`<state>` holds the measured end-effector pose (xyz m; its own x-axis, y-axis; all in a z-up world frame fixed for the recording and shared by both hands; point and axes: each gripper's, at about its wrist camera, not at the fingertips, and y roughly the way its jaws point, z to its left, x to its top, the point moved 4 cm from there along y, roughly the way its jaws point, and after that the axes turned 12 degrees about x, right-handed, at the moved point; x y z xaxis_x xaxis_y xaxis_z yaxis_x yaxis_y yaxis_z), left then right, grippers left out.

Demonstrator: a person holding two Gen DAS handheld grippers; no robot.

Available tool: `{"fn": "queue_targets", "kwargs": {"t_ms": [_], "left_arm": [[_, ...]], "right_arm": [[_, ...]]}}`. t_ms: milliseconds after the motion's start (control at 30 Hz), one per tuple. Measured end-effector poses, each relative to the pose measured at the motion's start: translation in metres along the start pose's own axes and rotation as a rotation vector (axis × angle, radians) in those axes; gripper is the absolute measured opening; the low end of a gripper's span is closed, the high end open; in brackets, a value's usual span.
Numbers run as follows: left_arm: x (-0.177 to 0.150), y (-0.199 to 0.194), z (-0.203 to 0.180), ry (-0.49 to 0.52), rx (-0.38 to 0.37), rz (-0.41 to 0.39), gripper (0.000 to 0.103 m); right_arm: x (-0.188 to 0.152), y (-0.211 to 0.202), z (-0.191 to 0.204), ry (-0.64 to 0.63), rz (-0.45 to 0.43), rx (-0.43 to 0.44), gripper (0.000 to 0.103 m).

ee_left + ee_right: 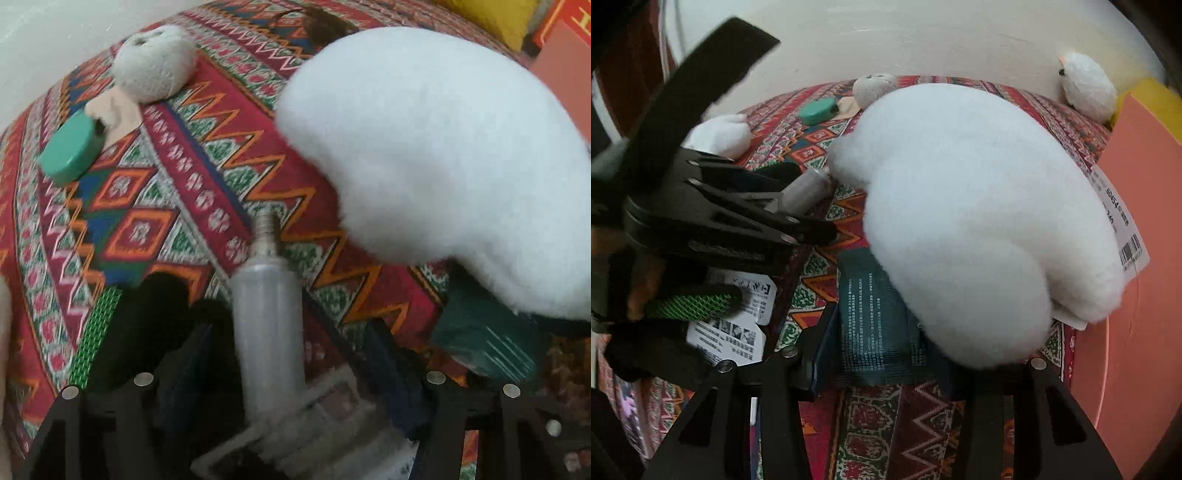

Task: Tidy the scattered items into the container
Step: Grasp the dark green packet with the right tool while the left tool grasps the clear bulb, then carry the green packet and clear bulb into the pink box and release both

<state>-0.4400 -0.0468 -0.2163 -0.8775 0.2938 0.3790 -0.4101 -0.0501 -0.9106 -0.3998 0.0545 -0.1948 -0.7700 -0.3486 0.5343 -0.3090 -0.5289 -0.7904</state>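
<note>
left gripper [291, 354]: fingers spread with a grey tube [267, 332] between them, nozzle pointing forward; the near finger pad [192, 354] looks to press its side, the other stands apart, so whether it is clamped cannot be told.
right gripper [886, 362]: jaws apart, a dark green packet [875, 325] lying flat between them on the patterned cloth [820, 136].
big white plush [979, 221]: rests on the cloth, covering the packet's far end, just ahead of the right gripper's tips.
orange container [1137, 258]: to the right, touching the plush.
farther off: a green case [70, 147] beside a small grey plush [155, 62].
</note>
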Motion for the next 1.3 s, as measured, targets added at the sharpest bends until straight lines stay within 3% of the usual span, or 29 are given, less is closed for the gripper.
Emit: {"fn": "queue_targets", "kwargs": {"t_ms": [67, 100, 367, 567, 833, 933, 1067, 1100, 1300], "left_arm": [[0.003, -0.004, 0.005, -0.037, -0.008, -0.012, 0.045], [0.004, -0.006, 0.008, -0.056, -0.013, -0.017, 0.030], [-0.009, -0.076, 0.017, -0.111, -0.078, -0.153, 0.028], [-0.022, -0.140, 0.011, -0.119, -0.073, -0.280, 0.028], [-0.059, -0.209, 0.000, -0.157, -0.086, -0.384, 0.028], [-0.075, -0.213, -0.006, -0.141, -0.068, -0.355, 0.028], [-0.088, -0.181, -0.027, -0.045, -0.034, -0.269, 0.034], [-0.087, -0.170, -0.033, -0.020, -0.024, -0.246, 0.039], [-0.061, -0.098, -0.060, -0.034, -0.014, -0.127, 0.042]], "right_arm": [[0.004, -0.003, 0.001, 0.010, -0.015, 0.013, 0.048], [0.006, -0.006, 0.001, 0.013, -0.025, 0.021, 0.048], [0.008, -0.055, 0.007, 0.035, -0.115, 0.073, 0.048], [0.005, -0.088, 0.016, 0.026, -0.189, 0.080, 0.048], [-0.034, -0.135, 0.036, 0.015, -0.248, 0.100, 0.048], [-0.055, -0.151, 0.043, 0.016, -0.260, 0.102, 0.048], [-0.080, -0.165, 0.045, 0.042, -0.267, 0.104, 0.048], [-0.086, -0.167, 0.044, 0.051, -0.267, 0.104, 0.048], [-0.100, -0.178, 0.034, 0.095, -0.299, 0.095, 0.048]]}}
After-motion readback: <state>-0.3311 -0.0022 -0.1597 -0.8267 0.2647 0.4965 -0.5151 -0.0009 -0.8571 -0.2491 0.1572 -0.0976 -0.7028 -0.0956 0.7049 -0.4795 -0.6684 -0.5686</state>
